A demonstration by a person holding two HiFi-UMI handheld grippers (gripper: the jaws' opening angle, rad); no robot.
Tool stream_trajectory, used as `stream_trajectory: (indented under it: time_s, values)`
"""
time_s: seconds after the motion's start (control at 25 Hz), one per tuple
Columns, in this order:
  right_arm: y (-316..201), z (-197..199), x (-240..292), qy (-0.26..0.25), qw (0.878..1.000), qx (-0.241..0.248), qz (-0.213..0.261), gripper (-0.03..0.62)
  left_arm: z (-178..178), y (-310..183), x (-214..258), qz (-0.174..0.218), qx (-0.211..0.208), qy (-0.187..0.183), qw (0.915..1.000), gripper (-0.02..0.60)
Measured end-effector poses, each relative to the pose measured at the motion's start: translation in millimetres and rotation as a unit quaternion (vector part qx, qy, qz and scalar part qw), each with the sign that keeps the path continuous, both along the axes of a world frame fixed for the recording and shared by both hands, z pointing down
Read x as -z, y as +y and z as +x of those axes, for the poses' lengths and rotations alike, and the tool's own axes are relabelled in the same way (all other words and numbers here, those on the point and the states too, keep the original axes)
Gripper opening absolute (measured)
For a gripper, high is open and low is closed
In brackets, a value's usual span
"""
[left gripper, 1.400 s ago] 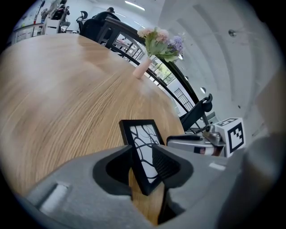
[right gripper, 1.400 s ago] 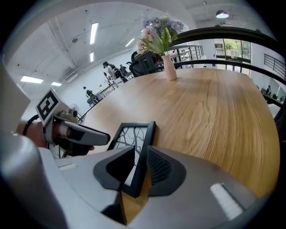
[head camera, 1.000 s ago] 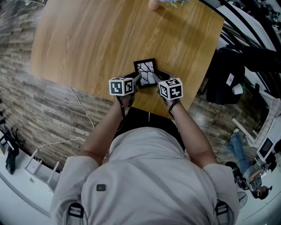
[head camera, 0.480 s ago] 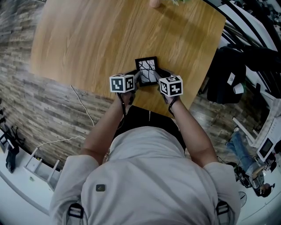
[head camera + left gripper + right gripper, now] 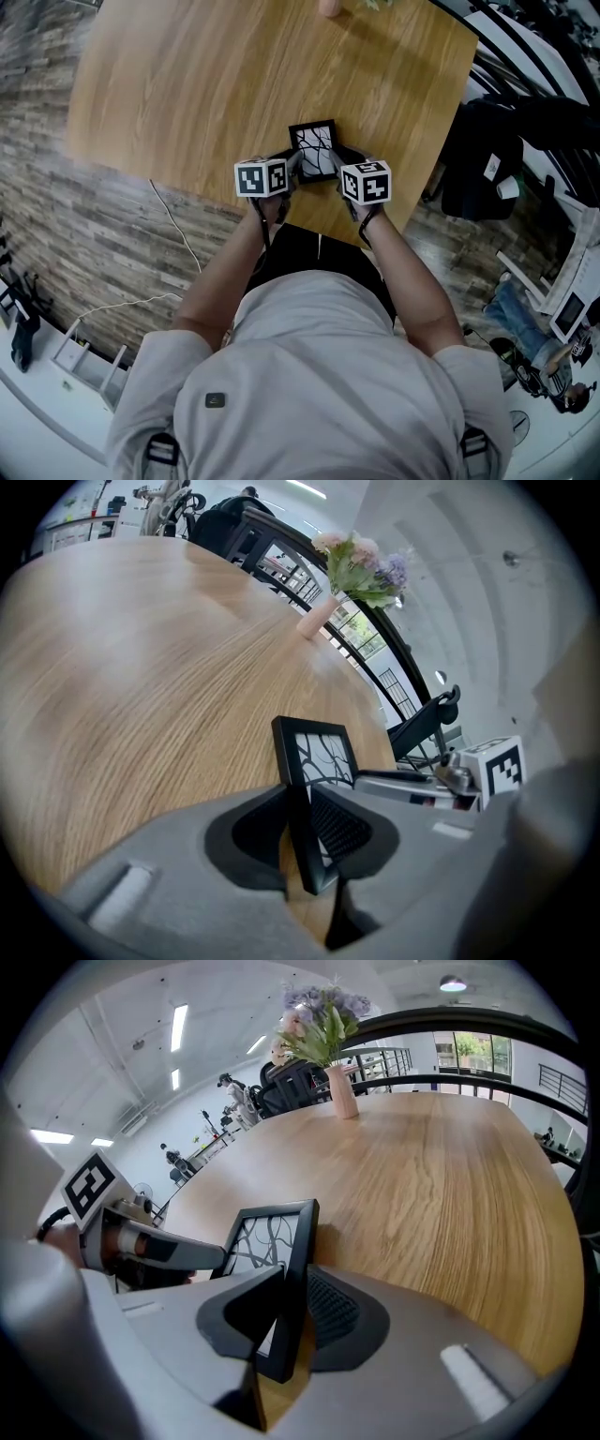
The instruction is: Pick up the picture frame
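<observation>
Picture frame (image 5: pixel 314 150) pinched by both side rails, standing near my edge of the wooden table (image 5: pixel 187 84).
I take one rail in each tong so the frame should come up level, without twisting. The left gripper (image 5: pixel 302 819) has just been closing on the left rail and the right gripper (image 5: pixel 287 1309) on the right, pads against the black moulding. My hands sit side by side, tongs slanting down and forward, forearms converging.

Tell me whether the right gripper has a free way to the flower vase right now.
Probably not yet: the jaws of the right gripper have just been closing around the picture frame at its edge, so it is busy. The table beyond is bare, but the vase stands far across it.
</observation>
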State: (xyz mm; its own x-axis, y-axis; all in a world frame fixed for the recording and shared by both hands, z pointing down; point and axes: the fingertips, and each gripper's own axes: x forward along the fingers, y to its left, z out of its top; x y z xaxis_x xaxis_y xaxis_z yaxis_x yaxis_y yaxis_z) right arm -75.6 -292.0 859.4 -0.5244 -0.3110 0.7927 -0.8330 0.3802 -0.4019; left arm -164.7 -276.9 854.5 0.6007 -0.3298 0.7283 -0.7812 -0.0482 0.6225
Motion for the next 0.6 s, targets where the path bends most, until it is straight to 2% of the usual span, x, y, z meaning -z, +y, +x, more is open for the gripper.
stream_trajectory:
  time_s: [0.2,0.6]
  values:
    - [0,3,21,-0.012,1.0,-0.024,0.011,0.091,1,-4,24,0.029,-0.006,0.003,0.9996,0.078]
    - [-15,9,98,-0.031,0.995,-0.061,0.075,0.091,5,-27,101,0.113,-0.045,-0.003,0.9926,0.077]
